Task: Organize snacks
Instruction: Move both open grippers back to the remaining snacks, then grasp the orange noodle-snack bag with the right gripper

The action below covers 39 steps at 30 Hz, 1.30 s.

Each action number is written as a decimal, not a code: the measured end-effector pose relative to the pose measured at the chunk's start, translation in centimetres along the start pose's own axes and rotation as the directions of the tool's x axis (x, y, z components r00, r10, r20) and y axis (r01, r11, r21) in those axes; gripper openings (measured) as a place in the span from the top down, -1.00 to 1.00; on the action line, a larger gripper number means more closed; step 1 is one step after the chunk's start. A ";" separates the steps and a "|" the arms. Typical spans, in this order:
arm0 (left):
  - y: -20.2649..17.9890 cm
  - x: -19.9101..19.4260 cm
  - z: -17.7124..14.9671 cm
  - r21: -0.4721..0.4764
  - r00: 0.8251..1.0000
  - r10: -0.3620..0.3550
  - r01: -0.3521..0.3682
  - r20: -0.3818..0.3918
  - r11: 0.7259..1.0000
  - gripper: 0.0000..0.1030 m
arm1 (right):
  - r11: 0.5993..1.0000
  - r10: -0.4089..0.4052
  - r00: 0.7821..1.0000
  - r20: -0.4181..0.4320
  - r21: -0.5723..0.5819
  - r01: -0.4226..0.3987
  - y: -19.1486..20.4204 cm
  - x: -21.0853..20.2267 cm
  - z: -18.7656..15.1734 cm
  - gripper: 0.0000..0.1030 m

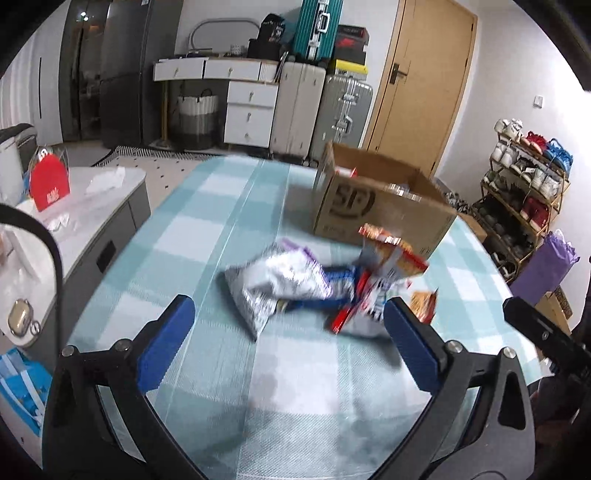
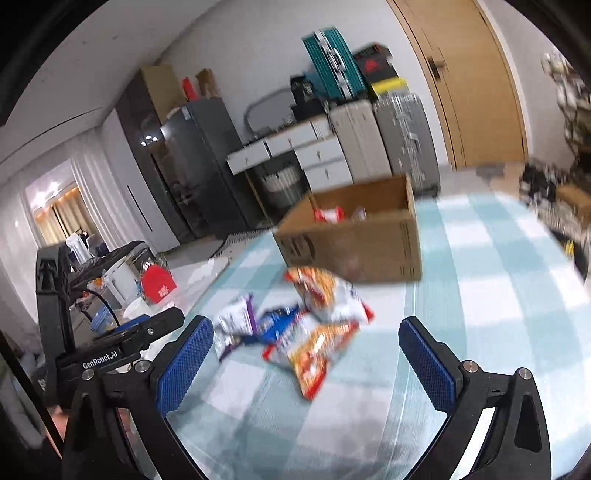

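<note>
Open brown cardboard box (image 2: 354, 236) holds red-white packets (image 2: 330, 213); left gripper (image 1: 288, 321) and right gripper (image 2: 306, 343) both spread, empty.

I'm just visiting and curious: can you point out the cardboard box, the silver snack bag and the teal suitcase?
box (image 1: 369, 218): left wrist view, on its printed front wall.
silver bag (image 1: 273, 284): left wrist view, on its crinkled middle.
teal suitcase (image 1: 319, 27): left wrist view, on its ribbed face.

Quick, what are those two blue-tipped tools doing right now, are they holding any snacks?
Left tool: open, holding nothing, above the snack bags on the table.
Right tool: open, holding nothing, near the same pile.
</note>
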<state>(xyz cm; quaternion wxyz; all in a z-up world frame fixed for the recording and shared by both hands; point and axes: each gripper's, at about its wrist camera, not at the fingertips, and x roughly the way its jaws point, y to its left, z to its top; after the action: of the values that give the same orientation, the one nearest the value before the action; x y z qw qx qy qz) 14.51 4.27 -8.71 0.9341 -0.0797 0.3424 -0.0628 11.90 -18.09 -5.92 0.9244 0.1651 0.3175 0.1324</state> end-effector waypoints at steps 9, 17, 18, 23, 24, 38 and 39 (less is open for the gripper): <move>0.8 2.7 -2.5 0.014 1.000 0.020 -0.020 -0.019 1.000 -0.98 | 0.998 0.037 0.993 -0.108 0.058 -0.031 -1.7 4.3 -1.6 -0.99; 1.4 4.1 -3.4 0.010 0.999 0.022 -0.022 -0.037 1.000 -0.98 | 0.995 0.043 0.976 -0.213 0.101 -0.022 -2.6 8.7 -2.4 -0.98; 1.3 4.1 -3.5 0.012 0.999 0.016 -0.015 -0.034 1.000 -0.98 | 0.994 0.046 0.976 -0.215 0.108 -0.023 -2.6 9.1 -2.5 -0.98; 1.5 4.4 -3.5 0.006 0.999 0.000 0.000 -0.036 1.000 -0.98 | 0.992 0.056 0.970 -0.235 0.120 -0.029 -2.4 11.0 -2.3 -0.96; 1.6 4.5 -3.5 0.000 0.999 -0.003 0.003 -0.039 1.000 -0.98 | 0.992 0.064 0.970 -0.236 0.121 -0.036 -2.3 11.3 -2.2 -0.95; 1.9 5.3 -3.5 -0.020 0.998 -0.007 0.006 -0.059 1.000 -0.98 | 1.000 0.017 0.964 -0.264 0.024 -0.011 0.1 14.2 -1.9 -0.37; 2.0 5.3 -3.5 -0.023 0.998 -0.006 0.005 -0.060 1.000 -0.98 | 0.999 0.030 0.964 -0.265 0.032 -0.022 0.0 14.3 -1.9 -0.17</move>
<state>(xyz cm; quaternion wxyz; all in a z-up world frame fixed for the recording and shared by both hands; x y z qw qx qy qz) 16.40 4.93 -15.05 0.9222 -0.0893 0.3707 -0.0638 21.62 -12.68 -15.10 0.8691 0.1634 0.4383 0.1608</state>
